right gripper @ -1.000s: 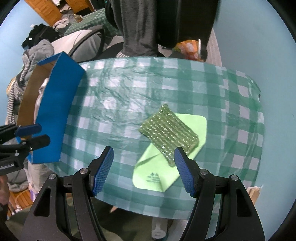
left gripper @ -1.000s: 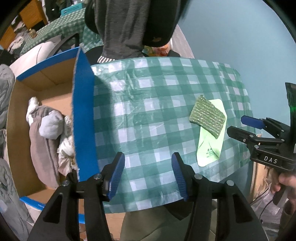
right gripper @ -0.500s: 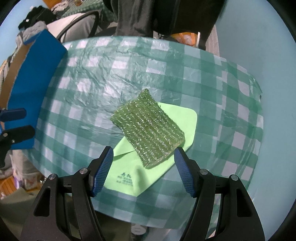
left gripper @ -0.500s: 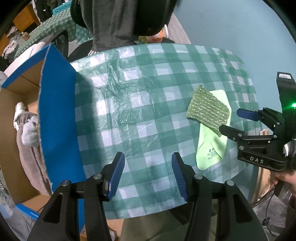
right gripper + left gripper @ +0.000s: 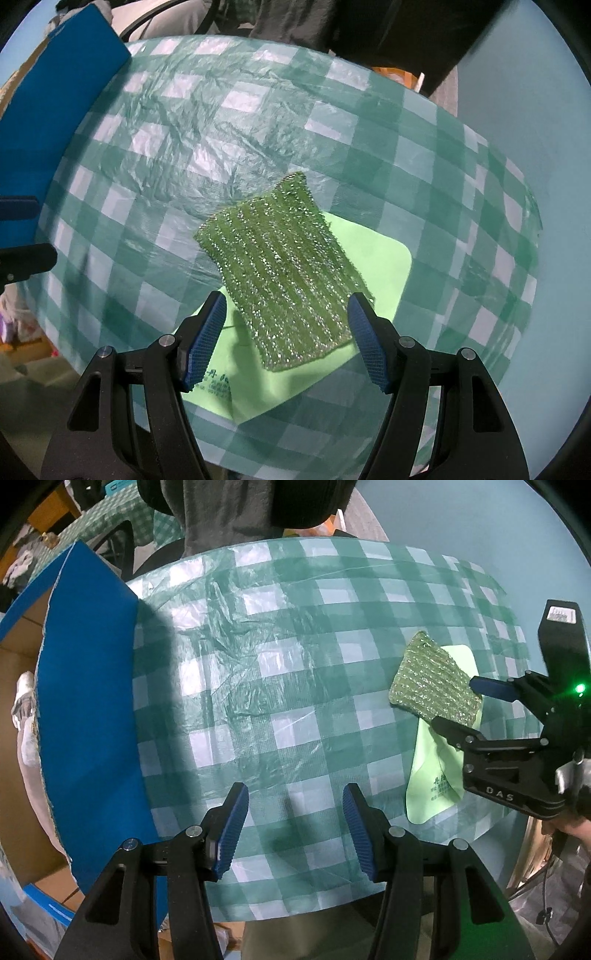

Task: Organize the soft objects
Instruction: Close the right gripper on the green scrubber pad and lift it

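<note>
Closer now than half a second ago, the right gripper reaches in from the right edge of the left wrist view, its blue-tipped fingers spread over the near end of the green scouring pad. That pad lies on the right side of the checked tablecloth, partly on top of a pale green cloth, with its long axis running from upper left to lower right. The left gripper hangs over bare tablecloth near the front edge with its jaws wide apart and nothing between them. A blue cardboard box stands against the table's left side, with pale fabric visible inside it.

From the right wrist view, the scouring pad fills the middle of the frame and looks larger than before. Its long axis slants from the far left towards the near right, one pointed corner aimed away from the camera. The near end sits between the blue fingers of the right gripper, whose jaws are spread and not touching it. The pale green cloth shows beneath and to the right. The box is at the far left.
</note>
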A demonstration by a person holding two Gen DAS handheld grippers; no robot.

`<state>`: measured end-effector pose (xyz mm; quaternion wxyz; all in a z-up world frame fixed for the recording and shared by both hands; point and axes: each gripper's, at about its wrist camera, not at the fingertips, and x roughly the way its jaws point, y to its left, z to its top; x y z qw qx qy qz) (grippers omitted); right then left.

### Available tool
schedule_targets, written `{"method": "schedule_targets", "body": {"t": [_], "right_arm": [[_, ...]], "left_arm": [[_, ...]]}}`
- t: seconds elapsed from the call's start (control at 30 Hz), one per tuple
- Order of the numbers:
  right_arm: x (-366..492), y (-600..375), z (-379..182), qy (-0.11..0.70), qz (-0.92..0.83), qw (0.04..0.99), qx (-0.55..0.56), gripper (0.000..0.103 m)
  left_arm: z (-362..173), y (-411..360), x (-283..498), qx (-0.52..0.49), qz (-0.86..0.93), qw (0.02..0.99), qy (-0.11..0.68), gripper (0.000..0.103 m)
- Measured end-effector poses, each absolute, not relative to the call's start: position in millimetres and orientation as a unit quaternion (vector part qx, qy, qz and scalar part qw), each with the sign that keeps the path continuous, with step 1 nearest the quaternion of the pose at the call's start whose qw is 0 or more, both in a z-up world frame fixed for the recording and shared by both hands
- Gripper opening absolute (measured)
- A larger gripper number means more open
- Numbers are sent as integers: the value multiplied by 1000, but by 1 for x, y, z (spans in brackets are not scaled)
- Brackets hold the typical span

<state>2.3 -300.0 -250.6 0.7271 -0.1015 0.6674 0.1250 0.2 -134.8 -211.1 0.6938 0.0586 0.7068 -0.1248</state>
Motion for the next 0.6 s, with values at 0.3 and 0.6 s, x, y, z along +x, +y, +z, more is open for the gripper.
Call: {"method": "schedule_targets", "body": {"t": [0.3,0.6], "right_arm": [[4,-290,-261,667,132,724,-118,69],[4,-289,-261,662,121,731,-111,42]], "left_arm": [[-212,-131,5,53,-117,692,710,55],[-217,-135,9,58,-122,688,713,55]]}}
